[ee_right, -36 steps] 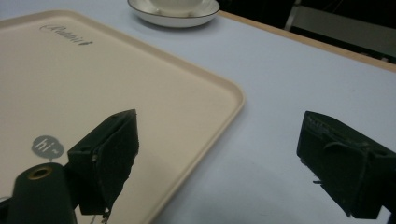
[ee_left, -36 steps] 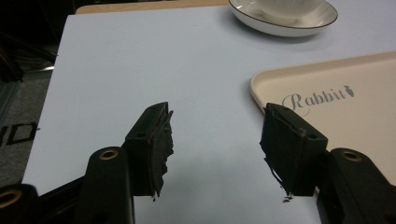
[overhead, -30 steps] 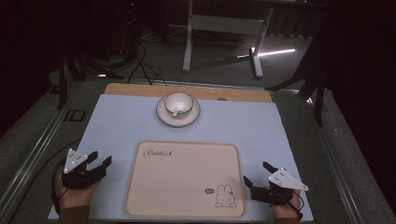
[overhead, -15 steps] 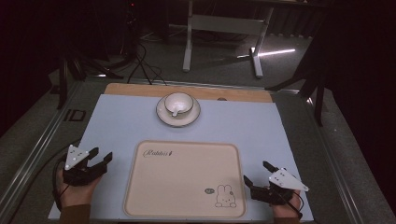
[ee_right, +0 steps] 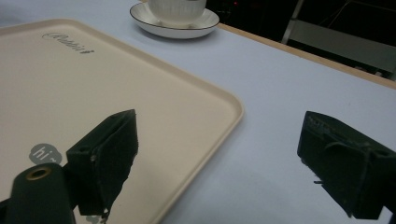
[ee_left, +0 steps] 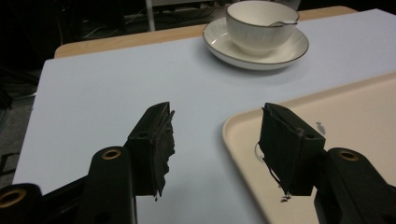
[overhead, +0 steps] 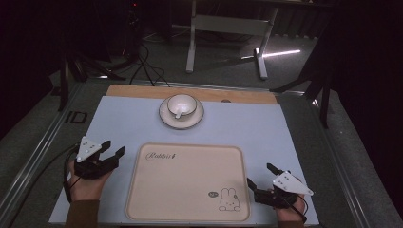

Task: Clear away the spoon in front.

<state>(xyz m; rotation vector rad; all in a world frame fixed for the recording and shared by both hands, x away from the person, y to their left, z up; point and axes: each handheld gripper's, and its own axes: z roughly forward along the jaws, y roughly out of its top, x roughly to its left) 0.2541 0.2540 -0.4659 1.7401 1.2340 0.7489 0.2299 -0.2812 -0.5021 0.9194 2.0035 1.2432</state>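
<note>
My left tongs (overhead: 110,155) and right tongs (overhead: 259,180) gape, empty, flanking the tray (overhead: 187,183): smooth beige plastic, rounded corners, long axis across the bench (overhead: 128,123); glossy round cup (overhead: 181,105) on saucer (overhead: 167,117) beyond.

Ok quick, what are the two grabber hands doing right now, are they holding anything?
Left gripper: open, fingers apart, holding nothing, beside the tray.
Right gripper: open, fingers apart, holding nothing, at the tray's other side.

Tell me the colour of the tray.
Cream-beige tray, with a small rabbit drawing; the high view shows it best.
</note>
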